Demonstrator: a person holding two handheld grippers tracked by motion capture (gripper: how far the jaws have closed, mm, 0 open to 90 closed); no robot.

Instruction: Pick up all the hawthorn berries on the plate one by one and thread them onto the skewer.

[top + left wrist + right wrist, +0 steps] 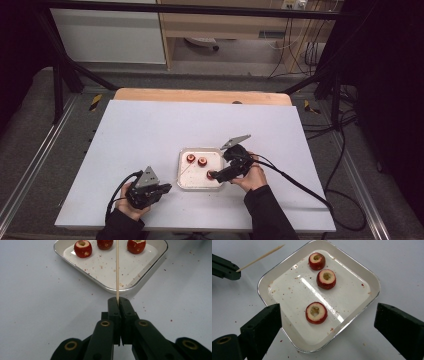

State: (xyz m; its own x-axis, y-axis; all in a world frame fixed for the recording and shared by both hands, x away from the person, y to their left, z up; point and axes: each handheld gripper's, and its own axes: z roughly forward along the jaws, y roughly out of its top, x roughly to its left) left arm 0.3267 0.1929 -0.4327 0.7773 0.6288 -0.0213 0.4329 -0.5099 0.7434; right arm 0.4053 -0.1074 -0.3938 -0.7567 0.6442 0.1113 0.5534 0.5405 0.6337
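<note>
A white square tray (182, 176) (140, 282) (362, 277) on the white table holds three cored red fruits (202, 161) (83, 248) (316, 313). My left gripper (167, 188) (118, 300) sits just left of the tray, shut on a thin wooden skewer (181, 172) (117, 270) (259, 258) that points out over the tray. My right gripper (214, 175) (327, 315) hovers above the tray's right side with its jaws wide open on either side of the nearest fruit, not touching it.
Red crumbs dot the tray and the table (150, 125) around it. Black cables (300, 185) trail from both grippers toward the near edge. Beyond the table stand a wooden shelf (225, 25) and dark frame legs.
</note>
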